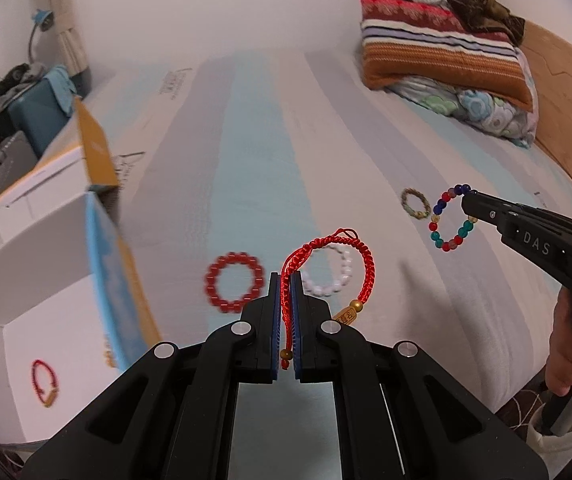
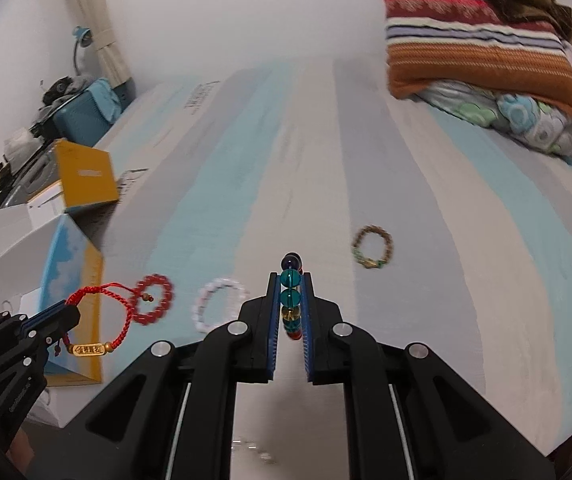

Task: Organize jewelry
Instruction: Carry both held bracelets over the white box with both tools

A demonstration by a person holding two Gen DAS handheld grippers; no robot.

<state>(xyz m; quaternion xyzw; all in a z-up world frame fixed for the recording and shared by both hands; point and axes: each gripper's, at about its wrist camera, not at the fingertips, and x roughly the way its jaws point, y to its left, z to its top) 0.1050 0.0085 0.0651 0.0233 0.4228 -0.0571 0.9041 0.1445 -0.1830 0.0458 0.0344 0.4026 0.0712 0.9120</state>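
Striped bed [image 1: 246, 140] below; left tool [image 1: 284, 280] clenches red braided cord bracelet [image 1: 361, 256], right tool [image 2: 290, 280] multicoloured glass-bead bracelet [image 2: 290, 300]; either may slip.

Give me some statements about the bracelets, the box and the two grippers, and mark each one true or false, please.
1. The left gripper holds the red cord bracelet. True.
2. The right gripper is open and holds nothing. False: it is shut on the multicoloured bead bracelet.
3. The red bead bracelet lies on the bed. True.
4. The white bead bracelet is inside the white box. False: it lies on the bed.
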